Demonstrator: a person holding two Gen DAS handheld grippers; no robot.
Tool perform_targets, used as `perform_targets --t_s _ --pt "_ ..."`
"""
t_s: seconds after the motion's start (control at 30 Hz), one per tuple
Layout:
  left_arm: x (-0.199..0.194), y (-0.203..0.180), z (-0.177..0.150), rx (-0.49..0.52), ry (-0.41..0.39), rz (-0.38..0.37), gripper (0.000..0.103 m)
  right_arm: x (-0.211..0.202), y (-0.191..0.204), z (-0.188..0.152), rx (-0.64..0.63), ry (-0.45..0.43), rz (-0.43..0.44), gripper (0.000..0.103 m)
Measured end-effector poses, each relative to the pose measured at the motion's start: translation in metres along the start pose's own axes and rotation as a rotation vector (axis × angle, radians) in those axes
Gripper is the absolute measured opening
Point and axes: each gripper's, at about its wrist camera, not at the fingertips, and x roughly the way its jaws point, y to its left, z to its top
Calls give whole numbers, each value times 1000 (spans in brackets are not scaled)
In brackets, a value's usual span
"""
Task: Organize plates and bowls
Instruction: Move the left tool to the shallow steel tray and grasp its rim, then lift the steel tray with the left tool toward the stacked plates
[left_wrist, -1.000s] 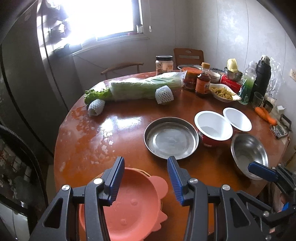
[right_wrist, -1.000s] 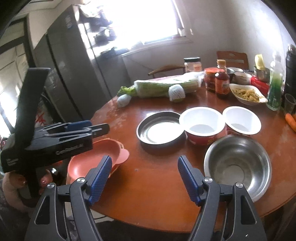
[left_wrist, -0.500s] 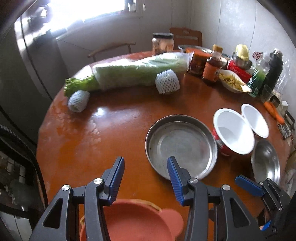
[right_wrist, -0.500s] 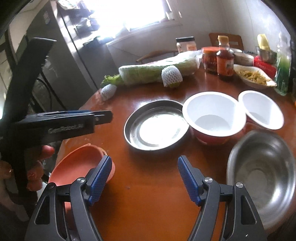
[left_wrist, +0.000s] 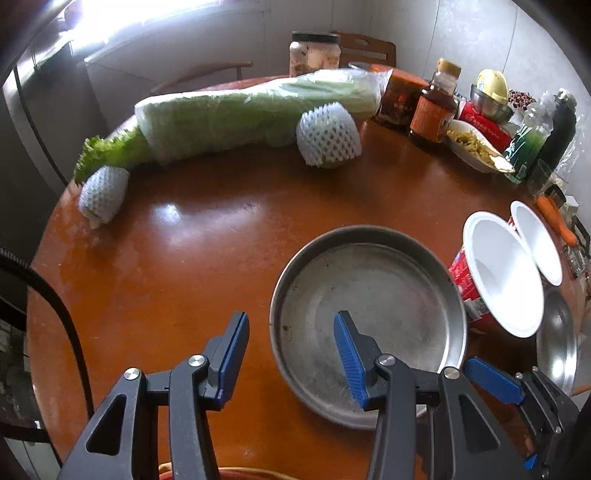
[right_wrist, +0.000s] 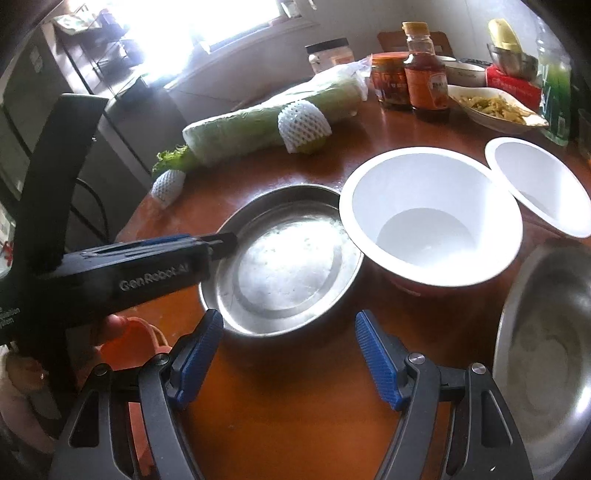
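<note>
A round steel plate (left_wrist: 369, 306) (right_wrist: 291, 258) lies on the round wooden table (left_wrist: 177, 258). My left gripper (left_wrist: 291, 360) is open; its right finger hangs over the plate's near-left rim. My right gripper (right_wrist: 290, 358) is open and empty, just in front of the plate. A red bowl with white inside (left_wrist: 506, 280) (right_wrist: 428, 218) stands right of the plate, a second white bowl (left_wrist: 539, 240) (right_wrist: 543, 184) behind it, a steel bowl (left_wrist: 557, 343) (right_wrist: 546, 347) at the near right. An orange plate (right_wrist: 129, 343) lies at the near left edge, partly hidden.
A wrapped cabbage (left_wrist: 251, 114), two foam-netted fruits (left_wrist: 328, 136), jars and sauce bottles (left_wrist: 432, 107), a dish of food (left_wrist: 476, 147), a green bottle (left_wrist: 528, 144) and a carrot (left_wrist: 557, 221) crowd the table's far side. A fridge (right_wrist: 33, 92) stands left.
Both grippers have moved forward over the table toward the steel plate. The orange plate has slipped almost out of the left wrist view. Both stay open.
</note>
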Motion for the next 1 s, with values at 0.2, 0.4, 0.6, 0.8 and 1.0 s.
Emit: perform_targets --t_s 0.2,0.4,0.6,0.8,1.0 --pt "13 -4 -3 16 26 -15 33 8 2 3 -42 -34 -7 76" --pt "9 -1 -4 15 22 -8 27 14 4 4 -85 -45 -42 69" --pt "-11 1 -8 10 -22 -16 27 11 2 4 -72 -45 -23 68" --pt "-32 7 -14 -7 -62 -19 27 -4 10 5 -80 -71 2 68" --pt "-55 15 -24 -13 -112 1 27 -22 26 4 -116 -105 26 68"
